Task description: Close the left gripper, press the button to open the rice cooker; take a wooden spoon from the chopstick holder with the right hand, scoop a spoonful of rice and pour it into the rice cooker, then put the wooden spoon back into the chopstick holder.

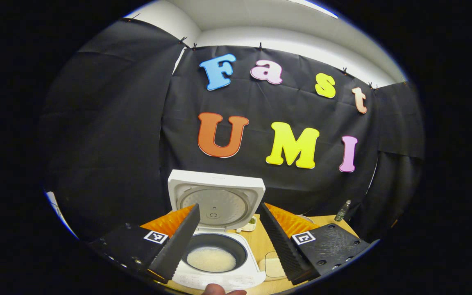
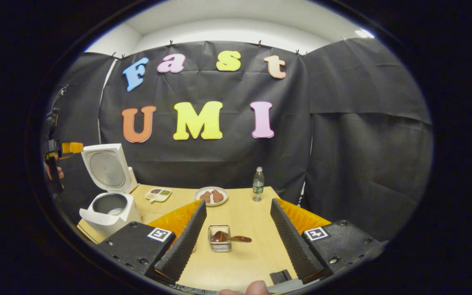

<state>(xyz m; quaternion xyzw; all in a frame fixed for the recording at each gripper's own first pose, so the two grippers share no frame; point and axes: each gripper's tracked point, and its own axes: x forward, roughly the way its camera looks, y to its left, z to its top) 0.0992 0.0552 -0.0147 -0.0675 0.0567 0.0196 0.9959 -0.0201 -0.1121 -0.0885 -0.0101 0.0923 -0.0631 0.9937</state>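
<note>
Left gripper view: the left gripper (image 1: 228, 231) hangs above the rice cooker (image 1: 219, 262), its fingers spread wide with nothing between them. The cooker's lid (image 1: 216, 198) stands upright, and the dark inner pot (image 1: 214, 256) holds a pale layer of rice (image 1: 211, 259) at its bottom (a detail the right gripper view is too far off to resolve). A small sectioned dish (image 1: 247, 224) lies just behind the cooker, and a bottle (image 1: 342, 211) stands at the far edge of the wooden table (image 1: 268, 241).

Right gripper view: the right gripper (image 2: 238, 241) is likewise wide open and empty, held over the table (image 2: 244, 221). Between its fingers, on the tabletop, sits the chopstick holder (image 2: 219, 238), a small clear container with the wooden spoon (image 2: 230, 237) lying tilted in it, the handle pointing right over the rim. The rice cooker (image 2: 111, 205) stands at the table's left end, lid (image 2: 107, 168) raised; the left gripper (image 2: 62, 149) appears beside that lid, with part of a hand (image 2: 51, 170). Farther back stand the sectioned dish (image 2: 159, 194), a plate (image 2: 211, 196) of brown food and the bottle (image 2: 258, 184).
</note>
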